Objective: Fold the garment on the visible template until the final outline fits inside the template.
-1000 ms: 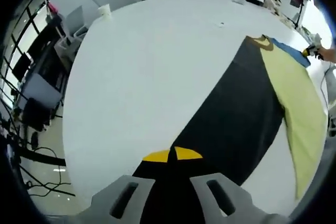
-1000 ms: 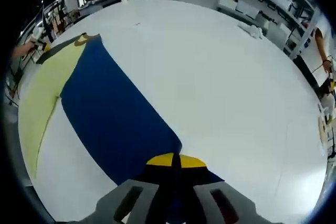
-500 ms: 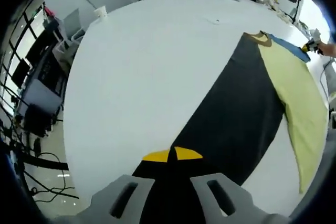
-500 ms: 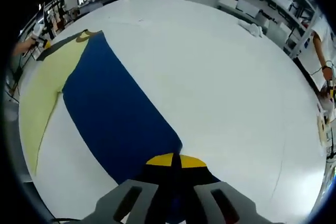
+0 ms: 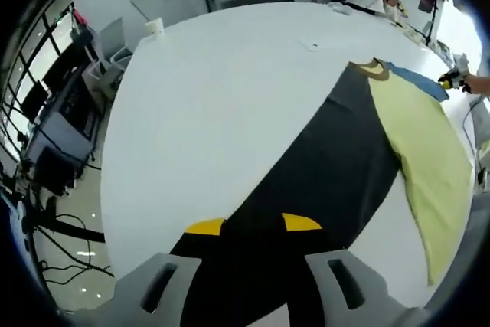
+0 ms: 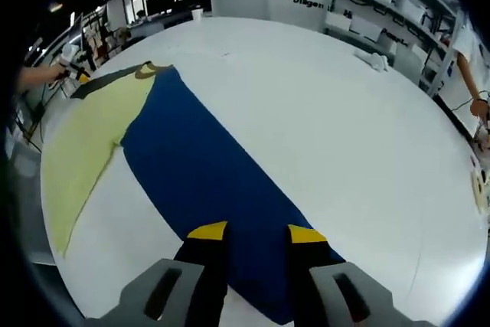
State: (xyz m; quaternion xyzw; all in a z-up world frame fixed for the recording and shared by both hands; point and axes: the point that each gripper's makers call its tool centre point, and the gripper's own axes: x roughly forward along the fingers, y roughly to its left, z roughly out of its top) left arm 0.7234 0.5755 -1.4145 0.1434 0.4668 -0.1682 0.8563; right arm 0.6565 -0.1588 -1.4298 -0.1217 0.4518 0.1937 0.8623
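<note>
A long garment (image 5: 337, 166) lies stretched flat across a white table (image 5: 222, 89), seen from both ends by a person working a pair of handheld grippers. In the left gripper view it reads as a dark panel beside a pale yellow panel (image 5: 429, 158), with a tan collar (image 5: 373, 68) at the far end; in the right gripper view the near panel is blue (image 6: 207, 166), the yellow panel (image 6: 92, 143) beside it. The left gripper (image 5: 253, 225) hovers over the near edge of the dark cloth with its yellow-tipped jaws spread apart and nothing between them. The right gripper (image 6: 256, 232) sits likewise above the blue cloth's near end, jaws parted and holding nothing. A hand (image 6: 46, 74) with the other gripper shows at the far corner in the right gripper view. The garment appears laid out at full length and smooth, so the spreading seems done, but no fold across its length is visible and no template outline can be made out on the table; the folding proper appears yet to come
</note>
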